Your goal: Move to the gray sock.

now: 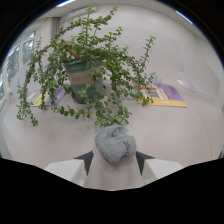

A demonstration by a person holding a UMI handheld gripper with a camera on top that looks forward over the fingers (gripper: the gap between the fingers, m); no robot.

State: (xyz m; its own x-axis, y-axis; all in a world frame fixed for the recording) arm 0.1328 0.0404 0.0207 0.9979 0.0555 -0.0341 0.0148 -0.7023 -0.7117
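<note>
Tongs [114,159] spread wide; gray sock [115,143] bunched between 2 fingertips, ungripped.

Your tongs [114,161] mostly hidden behind the black housing, only two dark tips showing, pot [83,80] partly screened by trailing branches, its label too blurred to read, printed sheets [162,96] beyond illegible, bench [175,130] edges cut off.

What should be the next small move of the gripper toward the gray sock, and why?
Probably a short, straight advance. The gray sock lies bunched on the table, centred just ahead of the open gripper, its near edge already reaching between the fingertips. The potted plant stands beyond the sock, so the advance should stay short.
</note>
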